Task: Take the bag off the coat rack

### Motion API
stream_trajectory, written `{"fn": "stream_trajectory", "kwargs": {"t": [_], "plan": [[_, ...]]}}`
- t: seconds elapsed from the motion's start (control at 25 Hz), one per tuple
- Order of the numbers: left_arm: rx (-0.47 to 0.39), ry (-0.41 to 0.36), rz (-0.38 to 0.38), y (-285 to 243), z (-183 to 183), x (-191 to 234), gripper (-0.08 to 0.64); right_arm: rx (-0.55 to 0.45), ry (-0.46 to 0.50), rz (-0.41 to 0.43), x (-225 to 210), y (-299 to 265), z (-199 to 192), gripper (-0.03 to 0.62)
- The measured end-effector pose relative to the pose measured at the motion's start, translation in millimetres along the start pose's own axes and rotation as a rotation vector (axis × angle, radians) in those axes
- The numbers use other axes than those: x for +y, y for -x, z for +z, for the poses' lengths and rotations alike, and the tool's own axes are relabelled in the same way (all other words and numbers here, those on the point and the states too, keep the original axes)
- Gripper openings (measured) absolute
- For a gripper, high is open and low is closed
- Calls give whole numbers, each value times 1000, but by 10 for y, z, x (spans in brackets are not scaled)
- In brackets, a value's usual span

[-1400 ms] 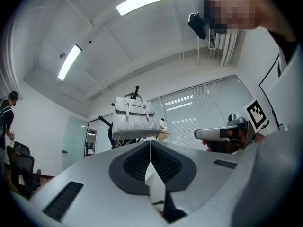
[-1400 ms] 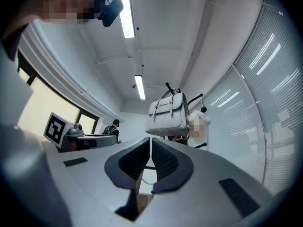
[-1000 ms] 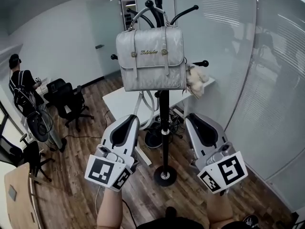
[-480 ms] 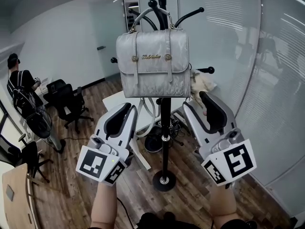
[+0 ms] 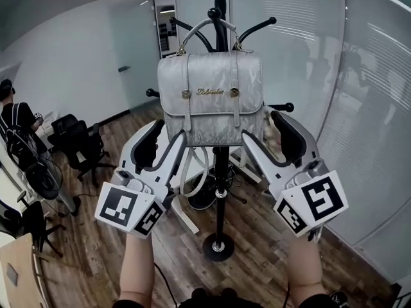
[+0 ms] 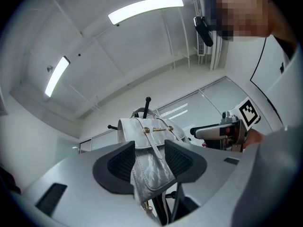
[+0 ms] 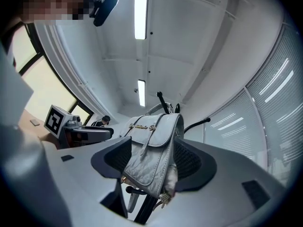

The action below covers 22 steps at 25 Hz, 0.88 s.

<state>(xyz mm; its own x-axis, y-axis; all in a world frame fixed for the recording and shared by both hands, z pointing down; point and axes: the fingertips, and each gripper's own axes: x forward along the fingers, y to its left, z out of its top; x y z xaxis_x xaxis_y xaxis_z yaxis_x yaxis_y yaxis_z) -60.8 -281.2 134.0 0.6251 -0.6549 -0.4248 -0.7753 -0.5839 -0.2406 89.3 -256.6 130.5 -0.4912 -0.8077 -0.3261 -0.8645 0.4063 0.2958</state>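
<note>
A silver-grey satchel bag (image 5: 210, 98) hangs by its top handle from the black coat rack (image 5: 220, 191). My left gripper (image 5: 160, 147) is raised to the bag's lower left corner. Its jaws are opening, and in the left gripper view the bag (image 6: 147, 131) shows between the open left gripper (image 6: 150, 162) pads without being pressed. My right gripper (image 5: 270, 140) is at the lower right corner, jaws opening wide. In the right gripper view the bag (image 7: 154, 141) hangs between the right gripper (image 7: 154, 162) pads, which stand apart from it.
The rack's round base (image 5: 218, 246) stands on a wooden floor. A glass wall (image 5: 359, 108) runs along the right. Black office chairs (image 5: 77, 143) and a person (image 5: 13, 117) are at far left. White table legs (image 5: 183, 213) show behind the pole.
Both grippers have risen from near the rack's pole to the bag's bottom corners. Their jaws have gone from shut to open, the right one first.
</note>
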Motion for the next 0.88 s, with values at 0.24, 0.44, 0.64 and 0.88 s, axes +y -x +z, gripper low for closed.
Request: {"fn": "stream_trajectory", "kwargs": {"t": [0.24, 0.44, 0.64, 0.88], "plan": [[-49, 142, -36, -133, 53, 169, 284, 13, 0, -16, -120, -203, 30, 288], [-48, 177, -54, -308, 28, 273, 330, 16, -12, 0, -147, -381, 69, 290], [-31, 216, -110, -451, -103, 288, 336, 50, -4, 10, -150, -546, -30, 296], [-40, 272, -148, -555, -131, 171, 333, 74, -27, 33, -143, -577, -65, 296]]}}
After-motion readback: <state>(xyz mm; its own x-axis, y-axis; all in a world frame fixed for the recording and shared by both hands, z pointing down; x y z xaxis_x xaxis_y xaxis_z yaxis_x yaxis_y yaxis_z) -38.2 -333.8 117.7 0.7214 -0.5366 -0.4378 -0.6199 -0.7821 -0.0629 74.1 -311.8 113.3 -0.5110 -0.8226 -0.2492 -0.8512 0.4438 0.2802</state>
